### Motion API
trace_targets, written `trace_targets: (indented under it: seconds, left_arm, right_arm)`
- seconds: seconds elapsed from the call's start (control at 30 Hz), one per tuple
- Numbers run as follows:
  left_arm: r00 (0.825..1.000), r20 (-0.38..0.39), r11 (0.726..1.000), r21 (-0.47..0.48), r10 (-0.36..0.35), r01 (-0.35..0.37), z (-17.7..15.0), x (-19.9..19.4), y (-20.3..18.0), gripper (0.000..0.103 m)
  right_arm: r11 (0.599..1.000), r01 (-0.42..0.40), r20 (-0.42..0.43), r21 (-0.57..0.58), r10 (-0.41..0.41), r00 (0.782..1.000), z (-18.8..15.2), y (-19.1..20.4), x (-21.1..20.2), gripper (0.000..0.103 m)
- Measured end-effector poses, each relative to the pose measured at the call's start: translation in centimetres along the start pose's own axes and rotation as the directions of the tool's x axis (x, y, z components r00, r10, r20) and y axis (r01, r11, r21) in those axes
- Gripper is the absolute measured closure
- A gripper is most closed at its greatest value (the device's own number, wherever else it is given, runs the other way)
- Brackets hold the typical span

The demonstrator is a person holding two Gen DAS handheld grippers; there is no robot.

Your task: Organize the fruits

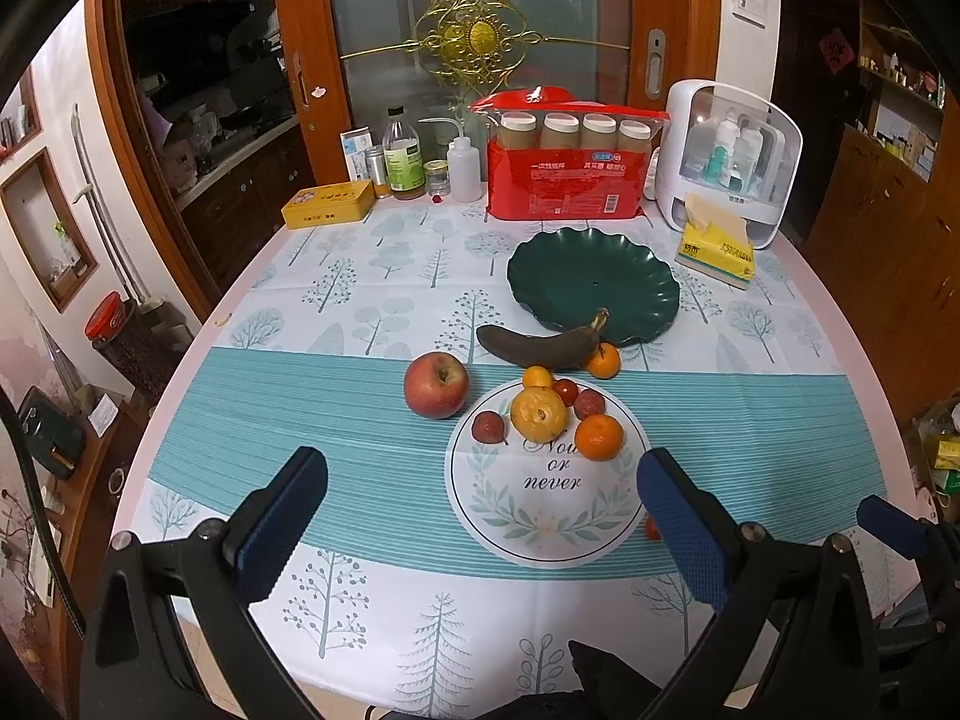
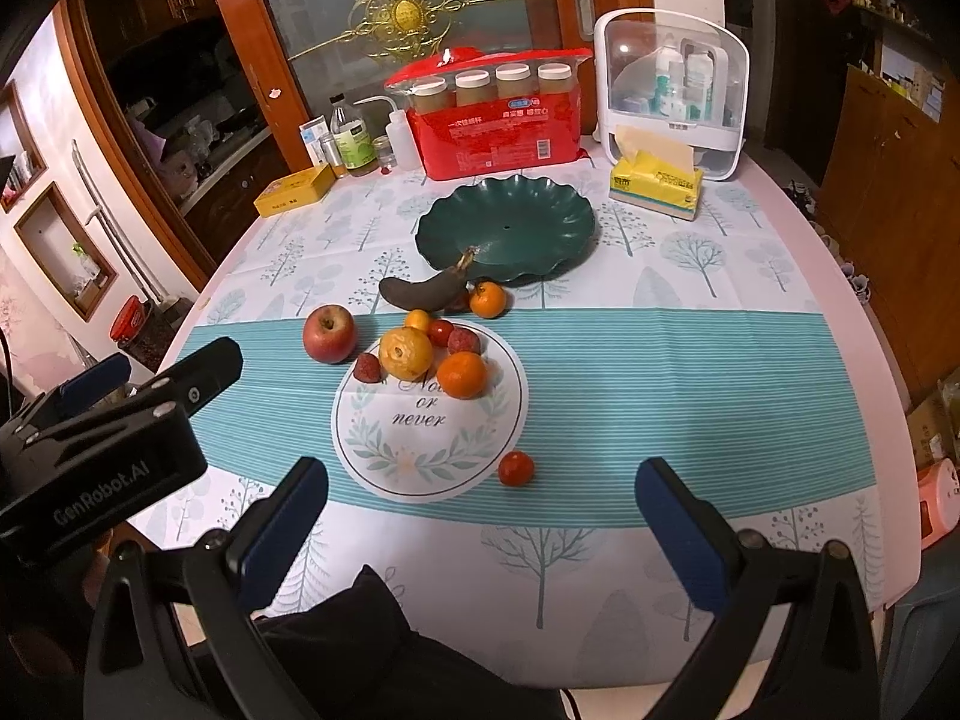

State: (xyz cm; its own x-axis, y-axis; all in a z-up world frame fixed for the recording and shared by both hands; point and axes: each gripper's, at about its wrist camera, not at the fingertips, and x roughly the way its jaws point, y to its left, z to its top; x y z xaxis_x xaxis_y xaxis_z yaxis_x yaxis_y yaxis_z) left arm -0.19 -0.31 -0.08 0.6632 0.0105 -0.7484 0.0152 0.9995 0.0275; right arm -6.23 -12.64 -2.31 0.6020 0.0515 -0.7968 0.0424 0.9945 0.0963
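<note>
Right wrist view: tabletop (image 2: 690,360) with tree-print cloth, wooden glass door behind. One apple (image 2: 329,333), one banana (image 2: 423,291), three oranges, one green plate (image 2: 507,228), bare. Left gripper (image 1: 483,501) and right gripper (image 2: 483,501) jaws spread, holding nothing.

Dim indoor light, soft shadows, sharp focus, fisheye-bent edges.

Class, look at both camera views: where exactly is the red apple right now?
The red apple sits on the teal striped band of the tablecloth, just left of the round placemat, below the blackened banana.
</note>
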Motion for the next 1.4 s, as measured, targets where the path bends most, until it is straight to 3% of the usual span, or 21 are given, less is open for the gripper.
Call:
trace_targets:
  seconds: [0.9,1.2,1.4]
  left_arm:
    - [1.000,-0.017,1.000,-0.023,-0.003,0.003,-0.3,0.8,1.1,0.001]
    - [0.997,-0.072,0.999,-0.045,0.017,-0.021,-1.2,1.4,2.6,0.001]
    - [0.991,-0.133,0.997,-0.079,0.000,-0.011,-1.1,3.4,4.2,0.001]
  right_arm:
    - [1.000,0.006,-0.015,-0.016,-0.007,1.000,-0.5,-0.2,-0.1,0.001]
    - [1.000,-0.009,-0.029,-0.028,0.008,1.000,-0.6,0.2,0.2,0.002]
    - [0.995,-0.011,-0.007,-0.095,0.011,1.000,-0.4,0.7,1.5,0.004]
